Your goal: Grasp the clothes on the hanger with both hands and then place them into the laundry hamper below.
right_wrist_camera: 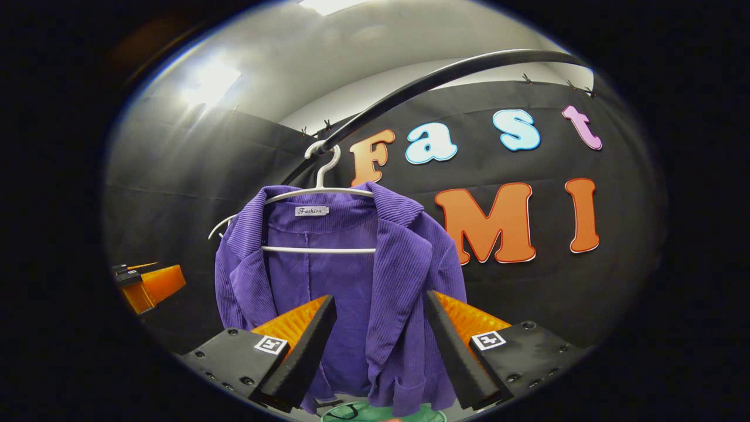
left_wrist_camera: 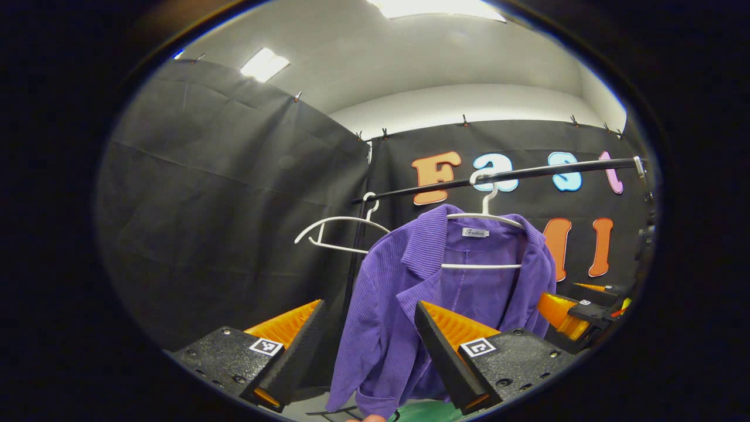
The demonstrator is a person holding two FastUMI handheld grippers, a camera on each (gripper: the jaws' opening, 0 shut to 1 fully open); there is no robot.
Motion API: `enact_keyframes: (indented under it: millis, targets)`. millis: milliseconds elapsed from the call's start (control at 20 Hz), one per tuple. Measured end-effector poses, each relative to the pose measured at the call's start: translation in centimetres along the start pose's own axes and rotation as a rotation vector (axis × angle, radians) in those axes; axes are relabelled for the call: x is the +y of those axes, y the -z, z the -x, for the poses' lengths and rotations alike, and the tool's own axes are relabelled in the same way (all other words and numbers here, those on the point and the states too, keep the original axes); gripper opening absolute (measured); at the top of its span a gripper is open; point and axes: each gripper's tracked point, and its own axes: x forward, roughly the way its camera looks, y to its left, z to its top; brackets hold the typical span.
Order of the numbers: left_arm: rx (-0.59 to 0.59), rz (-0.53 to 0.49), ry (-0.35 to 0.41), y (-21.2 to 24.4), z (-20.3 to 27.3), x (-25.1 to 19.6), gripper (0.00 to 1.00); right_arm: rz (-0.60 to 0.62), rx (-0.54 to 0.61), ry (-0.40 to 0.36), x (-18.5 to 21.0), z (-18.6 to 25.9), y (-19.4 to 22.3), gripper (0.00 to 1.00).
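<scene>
A purple ribbed jacket [left_wrist_camera: 410, 293] [right_wrist_camera: 351, 264] hangs on a white hanger [left_wrist_camera: 486, 218] [right_wrist_camera: 319, 190] from a black rail [left_wrist_camera: 527, 172] [right_wrist_camera: 433, 76]. In the left gripper view my left gripper [left_wrist_camera: 369, 308] is open, low and in front of the jacket's left side, with nothing between its fingers. My right gripper [right_wrist_camera: 381, 297] is open in the right gripper view, with the jacket's front panel showing between its fingertips, apparently just beyond them. A green hamper [left_wrist_camera: 425, 413] [right_wrist_camera: 381, 413] peeks out below the hem. Each gripper shows at the edge of the other's view: right gripper [left_wrist_camera: 571, 313], left gripper [right_wrist_camera: 149, 285].
An empty white hanger [left_wrist_camera: 340, 231] hangs on the same rail, left of the jacket. The rail's upright post [left_wrist_camera: 353, 264] stands behind it. Black cloth walls close the booth behind and to the left.
</scene>
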Motion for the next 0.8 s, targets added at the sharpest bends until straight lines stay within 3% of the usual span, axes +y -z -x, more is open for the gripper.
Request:
enact_keyframes:
  millis: [200, 250, 300, 350, 500, 550, 650, 700, 800]
  targets:
    - [0.047, 0.028, 0.038, 2.1, -1.8, 1.3, 0.92, 0.037, 0.004, 0.084, -0.3, -1.0, 0.5, 0.98]
    - [0.051, 0.035, 0.052, 2.3, -2.1, 1.3, 0.95, 0.043, 0.011, 0.104, -0.5, -1.1, 0.7, 0.98]
    - [0.053, 0.043, 0.059, 2.3, -2.1, 1.3, 0.92, 0.036, 0.021, 0.11, -0.6, -1.1, 0.9, 0.98]
    - [0.059, 0.049, 0.058, 2.5, -2.1, 1.3, 0.95, 0.03, 0.025, 0.102, -0.4, -1.2, 1.1, 0.98]
    - [0.067, 0.074, 0.019, 2.7, -1.5, 1.4, 0.95, 0.041, 0.04, 0.1, -1.1, -3.4, 2.7, 0.98]
    - [0.067, 0.076, -0.002, 2.9, -1.2, 1.4, 0.91, 0.025, 0.051, 0.098, -1.2, -4.5, 3.5, 0.94]
    - [0.067, 0.073, -0.028, 2.8, 0.0, 1.1, 0.91, -0.005, 0.1, 0.091, -1.7, -6.9, 5.9, 0.98]
    - [0.065, 0.068, -0.039, 2.6, 0.7, 1.1, 0.95, -0.018, 0.121, 0.096, -2.1, -8.2, 6.9, 0.94]
    - [0.061, 0.062, -0.065, 2.4, 1.6, 1.1, 0.91, -0.037, 0.143, 0.119, -3.6, -10.4, 8.3, 0.98]
